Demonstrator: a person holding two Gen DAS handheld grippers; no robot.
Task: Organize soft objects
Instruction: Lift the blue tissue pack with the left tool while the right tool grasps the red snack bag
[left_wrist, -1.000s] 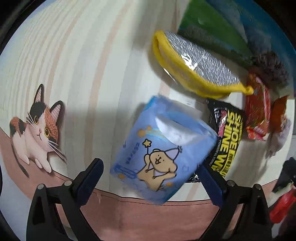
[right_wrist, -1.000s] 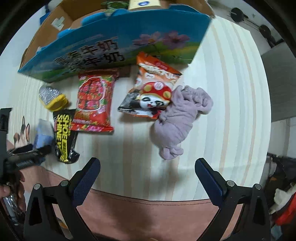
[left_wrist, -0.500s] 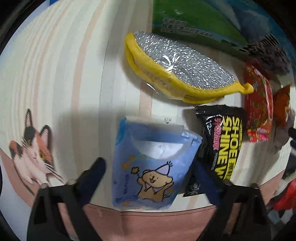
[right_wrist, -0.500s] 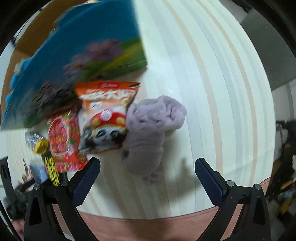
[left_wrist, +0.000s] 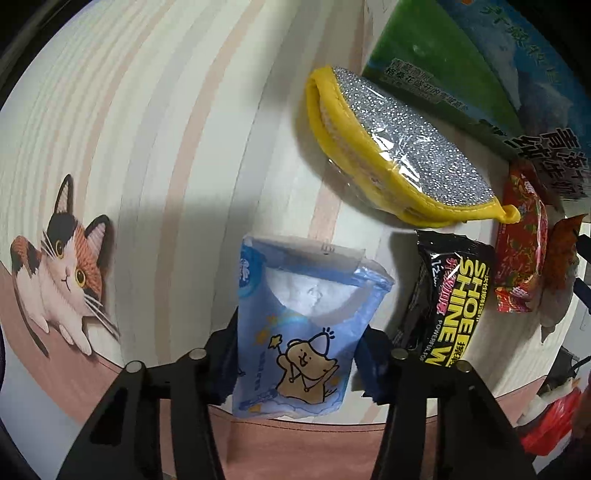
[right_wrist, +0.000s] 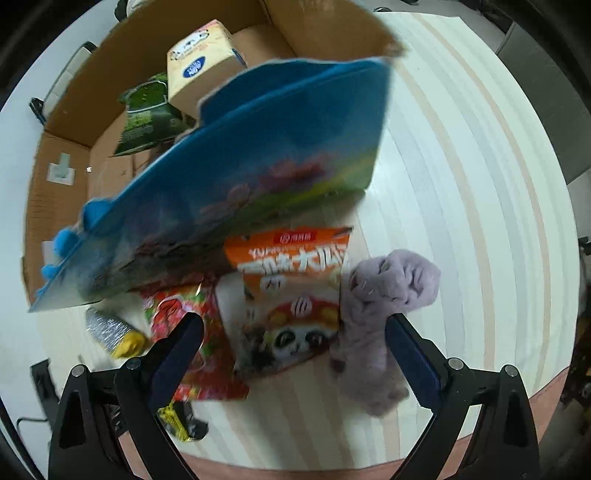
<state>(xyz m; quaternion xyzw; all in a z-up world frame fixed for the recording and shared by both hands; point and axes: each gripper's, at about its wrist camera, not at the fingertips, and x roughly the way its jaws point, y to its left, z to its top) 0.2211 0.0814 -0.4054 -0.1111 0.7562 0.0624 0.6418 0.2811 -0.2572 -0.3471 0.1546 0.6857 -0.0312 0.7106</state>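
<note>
My left gripper is shut on a blue tissue pack with a cartoon bear, its jaws pressing both sides. Beyond it lie a yellow-edged silver scrub pad and a black shoe-shine pack. My right gripper is open, its jaws spread around an orange panda snack bag on the table. A crumpled purple cloth lies at the right fingertip. A red snack bag lies at the left finger.
A blue-printed cardboard box stands open behind the snacks, holding a tissue box and a green pouch. The box wall also shows in the left wrist view. The striped tablecloth has a cat print.
My left gripper closed on the tissue pack. My right gripper swung and moved forward over the panda snack bag and purple cloth, toward the box.
</note>
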